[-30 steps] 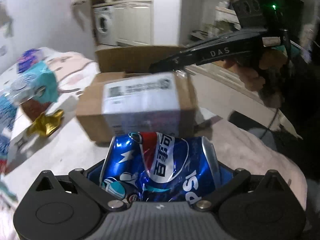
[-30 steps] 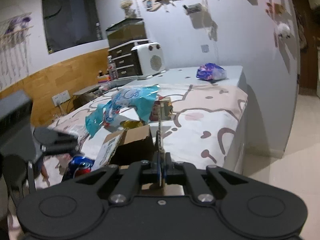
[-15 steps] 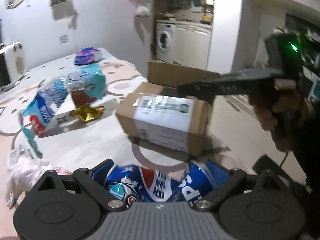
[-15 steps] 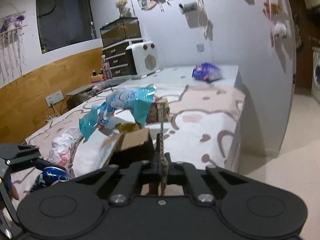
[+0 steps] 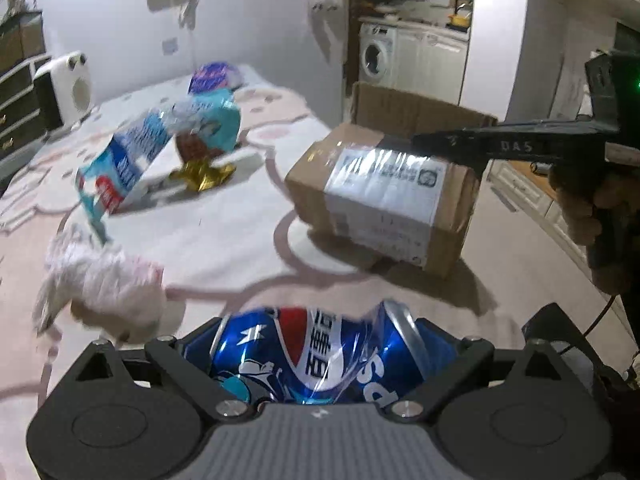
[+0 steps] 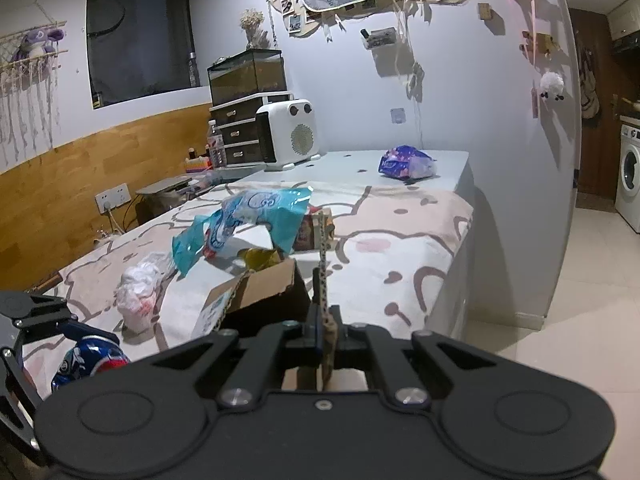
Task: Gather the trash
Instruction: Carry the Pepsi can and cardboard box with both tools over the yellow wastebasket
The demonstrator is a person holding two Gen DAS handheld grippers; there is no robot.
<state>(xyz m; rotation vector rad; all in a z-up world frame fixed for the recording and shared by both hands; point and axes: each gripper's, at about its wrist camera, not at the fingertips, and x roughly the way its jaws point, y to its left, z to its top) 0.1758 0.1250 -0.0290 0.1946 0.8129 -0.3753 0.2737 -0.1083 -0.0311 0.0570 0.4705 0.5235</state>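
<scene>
A crushed blue Pepsi can sits sideways between my left gripper's jaws, which are shut on it, above the pink-and-white bedcover. The can and left gripper also show low left in the right wrist view. A brown cardboard box with a white label stands at the bed's edge. My right gripper is shut on the box's raised flap, seen edge-on. From the left wrist view the right gripper reaches over the box from the right, held by a hand.
On the bedcover lie a crumpled white bag, a teal-blue snack bag, a gold wrapper and a purple bag. A white heater and drawers stand at the back. Tiled floor and a washing machine are to the right.
My left gripper has drawn back from the box with the can and rolled, so more of the bed shows. The right gripper has stayed clamped on the flap, rising slightly.
</scene>
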